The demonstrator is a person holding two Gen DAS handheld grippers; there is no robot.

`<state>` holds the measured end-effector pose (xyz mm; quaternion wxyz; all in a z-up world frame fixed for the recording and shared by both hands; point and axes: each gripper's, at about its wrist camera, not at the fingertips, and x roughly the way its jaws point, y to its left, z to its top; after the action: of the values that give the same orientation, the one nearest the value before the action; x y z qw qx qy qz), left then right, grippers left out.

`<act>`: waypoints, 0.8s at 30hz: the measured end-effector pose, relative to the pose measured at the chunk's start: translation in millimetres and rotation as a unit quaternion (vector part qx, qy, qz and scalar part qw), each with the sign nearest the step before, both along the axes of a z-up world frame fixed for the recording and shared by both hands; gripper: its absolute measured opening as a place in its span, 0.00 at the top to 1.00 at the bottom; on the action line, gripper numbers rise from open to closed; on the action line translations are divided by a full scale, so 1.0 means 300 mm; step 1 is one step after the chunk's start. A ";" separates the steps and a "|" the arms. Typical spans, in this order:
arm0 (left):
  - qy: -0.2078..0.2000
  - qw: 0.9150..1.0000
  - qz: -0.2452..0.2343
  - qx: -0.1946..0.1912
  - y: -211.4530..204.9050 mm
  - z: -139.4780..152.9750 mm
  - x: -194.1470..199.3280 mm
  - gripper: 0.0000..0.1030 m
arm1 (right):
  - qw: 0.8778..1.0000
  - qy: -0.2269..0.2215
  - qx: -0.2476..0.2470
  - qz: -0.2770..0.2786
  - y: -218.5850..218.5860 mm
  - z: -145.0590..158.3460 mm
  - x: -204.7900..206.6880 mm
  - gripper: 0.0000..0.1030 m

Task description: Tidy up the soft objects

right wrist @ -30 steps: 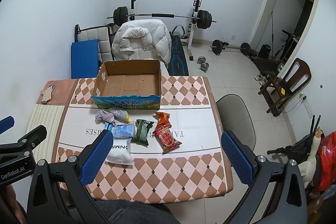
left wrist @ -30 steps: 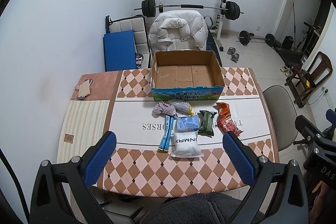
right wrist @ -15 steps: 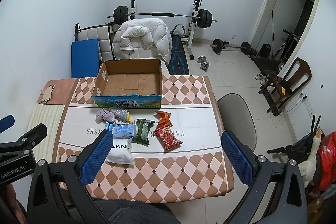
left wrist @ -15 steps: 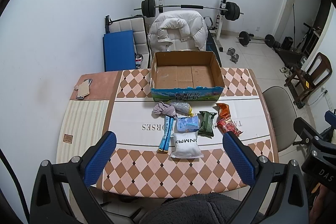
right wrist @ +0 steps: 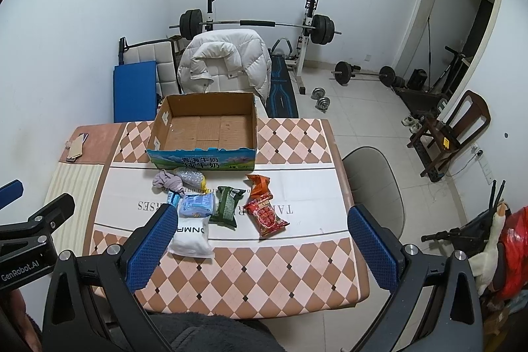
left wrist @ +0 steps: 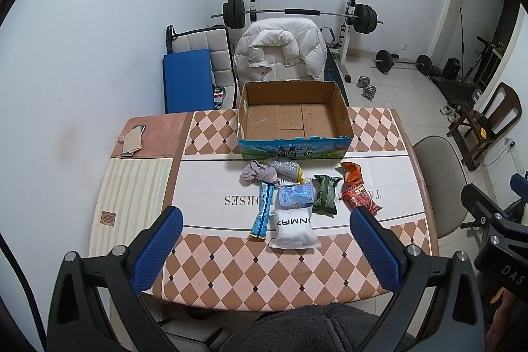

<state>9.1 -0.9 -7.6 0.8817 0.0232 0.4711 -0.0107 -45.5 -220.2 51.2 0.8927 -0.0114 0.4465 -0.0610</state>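
Observation:
An empty cardboard box stands at the table's far side. In front of it lie several soft items: a grey cloth, a silver pouch, a blue stick pack, a light blue packet, a white packet, a green packet, and red snack bags. My left gripper and right gripper are both open and empty, held high above the table's near edge.
A phone and a card lie at the table's far left corner. A chair with a white jacket stands behind the box. A grey chair stands right of the table. Weights and a bench lie beyond.
Both grippers have drifted very slightly; the objects on the table have not moved.

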 end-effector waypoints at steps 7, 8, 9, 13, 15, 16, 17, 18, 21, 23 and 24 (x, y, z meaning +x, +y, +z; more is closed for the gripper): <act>0.000 1.000 0.000 0.000 0.000 -0.001 0.000 0.00 | 1.000 0.002 0.001 0.000 0.003 -0.002 0.002 0.00; 0.000 1.000 0.000 0.000 0.001 0.001 -0.002 0.00 | 1.000 0.001 0.000 0.001 0.004 -0.002 0.001 0.00; 0.000 1.000 0.001 -0.001 0.001 -0.001 0.000 0.00 | 1.000 0.000 0.000 0.001 0.002 -0.002 -0.002 0.00; -0.001 1.000 0.001 0.000 0.001 0.000 0.000 0.00 | 1.000 -0.001 -0.001 0.001 0.002 -0.006 0.000 0.00; -0.001 1.000 0.000 -0.001 0.001 0.003 -0.006 0.00 | 1.000 -0.001 -0.001 0.001 0.002 -0.006 -0.001 0.00; -0.001 1.000 0.000 -0.001 0.001 0.003 -0.005 0.00 | 1.000 -0.001 0.000 0.001 0.001 -0.005 -0.001 0.00; -0.001 1.000 0.001 -0.001 0.001 -0.001 0.000 0.00 | 1.000 0.000 0.000 0.001 0.000 -0.004 -0.001 0.00; -0.001 1.000 0.001 -0.001 0.001 -0.001 0.000 0.00 | 1.000 0.000 0.000 0.001 0.000 -0.004 -0.001 0.00; -0.001 1.000 0.000 -0.001 -0.003 0.022 0.016 0.00 | 1.000 0.000 0.000 0.002 0.003 -0.005 -0.003 0.00; -0.002 1.000 0.001 -0.001 -0.002 0.021 0.016 0.00 | 1.000 0.001 -0.001 0.001 0.003 -0.009 -0.001 0.00; 0.000 1.000 0.000 -0.001 -0.002 0.021 0.016 0.00 | 1.000 0.002 0.000 0.001 0.003 -0.011 0.000 0.00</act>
<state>13.9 -1.4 -1.4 0.8819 0.0218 0.4707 -0.0109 -45.4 -219.4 47.9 0.8919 -0.0118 0.4482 -0.0597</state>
